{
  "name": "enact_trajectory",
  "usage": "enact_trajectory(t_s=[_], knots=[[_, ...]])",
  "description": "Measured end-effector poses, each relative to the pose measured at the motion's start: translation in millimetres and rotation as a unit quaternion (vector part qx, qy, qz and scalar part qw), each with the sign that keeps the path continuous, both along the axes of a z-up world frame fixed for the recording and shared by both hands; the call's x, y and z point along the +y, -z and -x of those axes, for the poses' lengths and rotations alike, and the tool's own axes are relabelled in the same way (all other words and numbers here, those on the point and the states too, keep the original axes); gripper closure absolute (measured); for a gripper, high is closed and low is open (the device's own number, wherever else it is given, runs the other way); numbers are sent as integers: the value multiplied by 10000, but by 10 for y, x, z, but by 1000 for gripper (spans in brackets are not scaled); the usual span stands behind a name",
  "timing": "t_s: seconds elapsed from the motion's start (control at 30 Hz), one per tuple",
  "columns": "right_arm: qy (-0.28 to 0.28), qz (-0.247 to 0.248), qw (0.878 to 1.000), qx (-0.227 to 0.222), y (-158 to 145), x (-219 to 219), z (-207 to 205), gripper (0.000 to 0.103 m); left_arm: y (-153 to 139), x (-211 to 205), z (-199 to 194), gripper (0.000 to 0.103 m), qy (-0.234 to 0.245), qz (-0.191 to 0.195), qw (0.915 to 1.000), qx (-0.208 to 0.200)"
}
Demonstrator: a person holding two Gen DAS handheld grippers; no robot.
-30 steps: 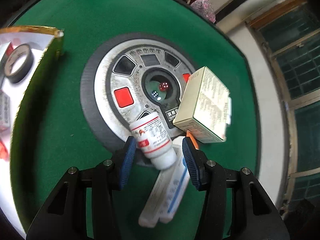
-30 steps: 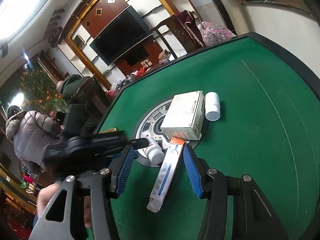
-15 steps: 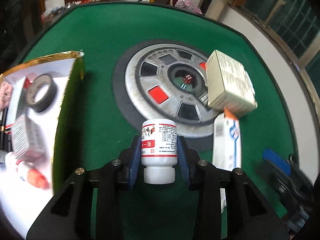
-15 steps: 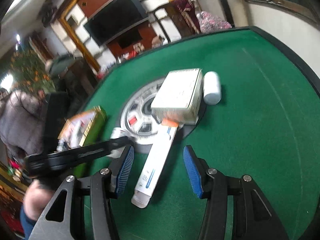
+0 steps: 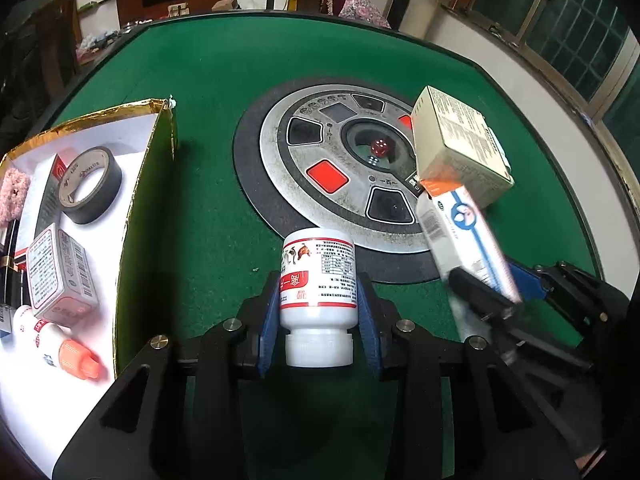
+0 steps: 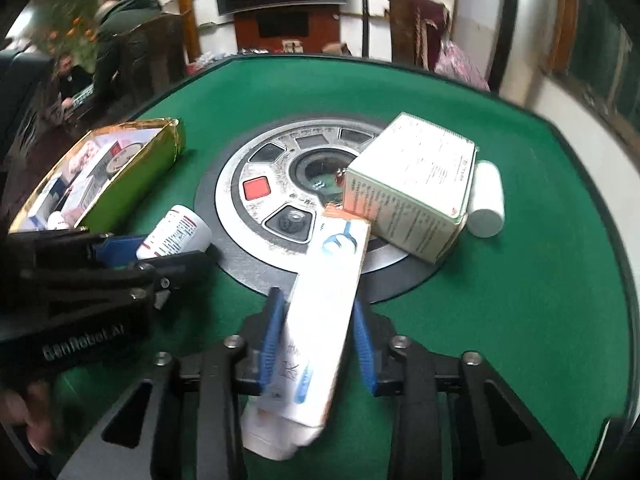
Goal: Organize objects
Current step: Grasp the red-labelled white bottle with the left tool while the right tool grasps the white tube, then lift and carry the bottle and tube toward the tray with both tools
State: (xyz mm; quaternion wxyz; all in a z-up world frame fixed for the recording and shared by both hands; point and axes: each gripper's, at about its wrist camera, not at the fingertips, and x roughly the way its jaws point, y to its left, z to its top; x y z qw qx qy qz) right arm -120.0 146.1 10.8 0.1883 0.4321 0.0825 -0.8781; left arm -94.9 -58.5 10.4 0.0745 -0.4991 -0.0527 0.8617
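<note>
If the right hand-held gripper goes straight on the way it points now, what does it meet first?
Probably the pale carton. The right hand-held gripper grips a long white box whose far end already lies against that carton on the round metal panel. Depth is unclear, so the panel's rim may come first.

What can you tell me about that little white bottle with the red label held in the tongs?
The small white plastic bottle with a red-banded printed label has smooth sides and a white screw cap that points toward the camera. The left tongs are shut on it, blue pads pressing its two sides. Its far end reaches the edge of the grey round dice panel in the green felt table; whether it rests there or is lifted I cannot tell.
</note>
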Motion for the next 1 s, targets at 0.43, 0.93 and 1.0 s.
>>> enact_trajectory(t_s=[0.43,0.93,1.0], knots=[[-60,522,9986,74,-178,112,-137,88,21,113,0,68,185,136,9997,130],[72,1100,9937,218,-365,148,-184,88,-289,61,-169,68,-40,139,9965,819],[80,1174,9928,222,-381,153,-196,88,-330,29,-206,68,-113,214,9954,931]])
